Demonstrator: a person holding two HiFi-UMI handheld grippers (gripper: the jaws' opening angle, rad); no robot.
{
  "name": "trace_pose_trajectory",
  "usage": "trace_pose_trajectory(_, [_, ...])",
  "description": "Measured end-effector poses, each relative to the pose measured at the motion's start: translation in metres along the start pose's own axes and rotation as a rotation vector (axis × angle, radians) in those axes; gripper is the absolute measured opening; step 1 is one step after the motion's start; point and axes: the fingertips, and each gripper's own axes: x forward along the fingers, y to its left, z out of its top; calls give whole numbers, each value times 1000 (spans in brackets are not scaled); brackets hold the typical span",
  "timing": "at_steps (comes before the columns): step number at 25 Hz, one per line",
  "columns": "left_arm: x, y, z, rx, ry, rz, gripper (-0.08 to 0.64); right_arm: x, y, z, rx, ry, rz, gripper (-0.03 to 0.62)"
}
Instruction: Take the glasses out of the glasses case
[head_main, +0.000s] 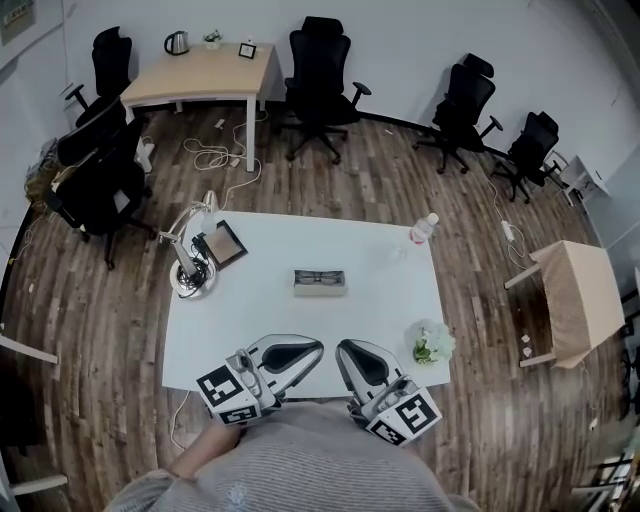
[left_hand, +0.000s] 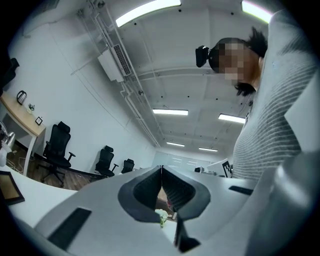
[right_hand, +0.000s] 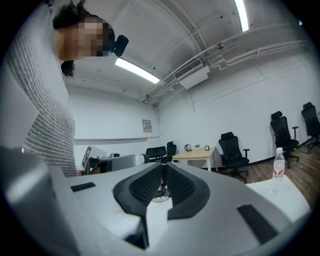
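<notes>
Wood-plank flooring runs around a white table (head_main: 260, 340) in the head view, with black office chairs (head_main: 318, 70) and a wooden desk (head_main: 200, 78) toward the far wall. Near the middle of the table lies the glasses case (head_main: 298, 288), lid open, and the glasses (head_main: 320, 278) show as a dark shape inside it. A desk lamp (head_main: 188, 272) and a dark framed panel (head_main: 222, 244) stand at the table's left edge, a water bottle (head_main: 423, 229) at its far right corner and a small bunch of flowers (head_main: 432, 343) at its near right. The left gripper (head_main: 308, 350) and the right gripper (head_main: 350, 352) hover over the near edge, tips angled toward each other, well apart from the case.

Ceiling lights and a grey knit sleeve (left_hand: 280, 115) fill most of the left gripper view. Its jaws meet in 1 tight line with nothing between them, and the flowers (left_hand: 161, 216) peek through the notch below.

White walls and the wooden desk (right_hand: 197, 155) show in the right gripper view, with the bottle (right_hand: 278, 165) at the right. These jaws are pressed together too, and hold nothing.
</notes>
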Motion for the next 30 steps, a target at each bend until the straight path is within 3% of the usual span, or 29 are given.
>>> trace_pose_trajectory(5, [15,6,0,51,38,-57,14,11,-12,4,8,15,-9,18])
trace_pose_trajectory(9, [22,10,-4,37,61,-87,14,14,-26,4,9,25,-36,18])
trace_pose_trajectory(17, [26,31,-13,35,87,-86,15,17,-39,-2,8,40,-63,18])
trace_pose_trajectory(22, [28,67,-5,147,150,-56,41,16,-43,-4,3,51,-77,18])
trace_pose_trajectory(24, [32,81,-4,184,189,-61,81,14,-46,-6,6,51,-90,18])
trace_pose_trajectory(30, [48,101,-2,314,278,-98,111,12,-49,-7,20,45,-121,18])
